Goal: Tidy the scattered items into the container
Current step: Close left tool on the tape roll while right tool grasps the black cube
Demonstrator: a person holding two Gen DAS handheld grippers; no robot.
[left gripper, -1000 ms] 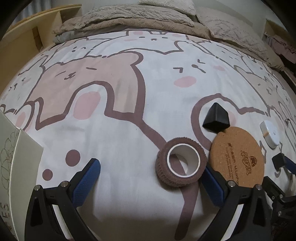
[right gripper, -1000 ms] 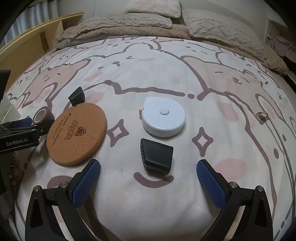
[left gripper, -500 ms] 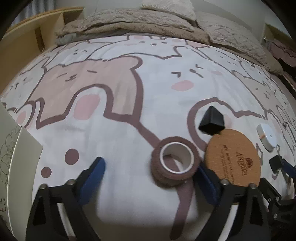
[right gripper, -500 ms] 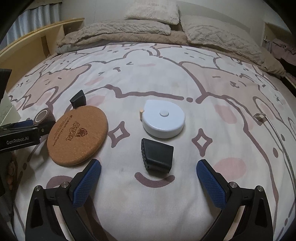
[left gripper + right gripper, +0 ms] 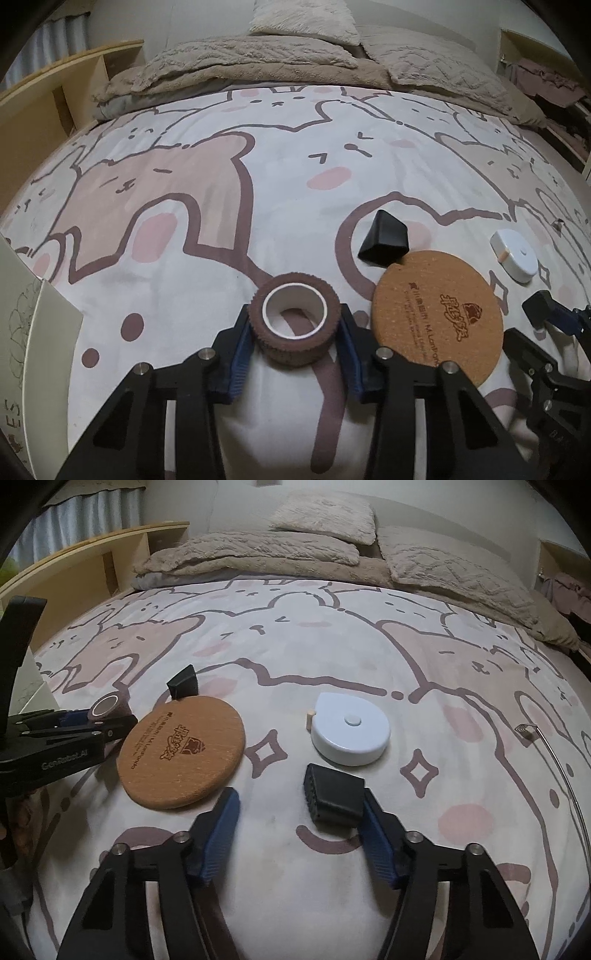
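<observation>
On the cartoon-print bedspread, my left gripper (image 5: 295, 314) is closing, and both blue pads press on the sides of a brown bandage roll (image 5: 291, 349), which stands on end. My right gripper (image 5: 298, 795) is also closing around a black ribbed block (image 5: 336, 794). Its right pad touches the block, while the left pad stands well apart from it. A round cork coaster (image 5: 184, 753) lies between the two grippers, with a black wedge-shaped piece (image 5: 384, 240) at its far edge. A white tape measure (image 5: 351, 734) sits just beyond the ribbed block.
A pale box wall with line drawings (image 5: 48, 332) rises at the left edge. A thin metal rod (image 5: 565, 775) lies on the bedspread at the right. Pillows and a folded blanket (image 5: 240, 70) fill the far end, and a wooden shelf (image 5: 55, 99) runs along the left.
Both grippers' jaws have narrowed from wide open. The left pads have come in onto the bandage roll. The right gripper's right pad has reached the ribbed block.
</observation>
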